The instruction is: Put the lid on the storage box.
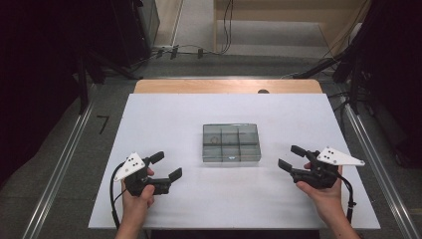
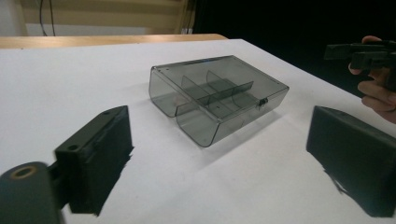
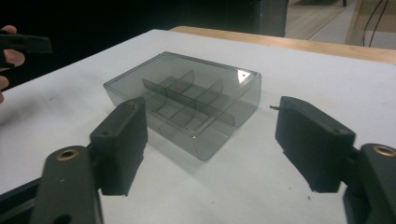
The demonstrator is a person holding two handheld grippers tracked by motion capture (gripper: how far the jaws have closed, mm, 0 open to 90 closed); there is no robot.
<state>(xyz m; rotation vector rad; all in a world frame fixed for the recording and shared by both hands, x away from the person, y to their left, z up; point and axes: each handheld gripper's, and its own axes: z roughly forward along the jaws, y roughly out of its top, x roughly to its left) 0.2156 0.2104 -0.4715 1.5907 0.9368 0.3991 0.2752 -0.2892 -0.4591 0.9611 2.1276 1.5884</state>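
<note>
The left gripper (image 1: 165, 166) stands wide open with nothing between its jaws, left of the clear compartment box (image 1: 231, 143), and the right gripper (image 1: 291, 157) stands open and bare to the box's right; the box lies flat near the middle of the white worktop (image 1: 164, 114), apart from both. In the left gripper view, the box (image 2: 218, 96) sits beyond the spread jaws, lid shut, its small latch facing that gripper's right jaw. In the right gripper view, the box (image 3: 187, 100) lies just past the open jaws, nearer the left one. This looks like the approach step; next, I judge, each gripper must close in on its own side of the box.
</note>
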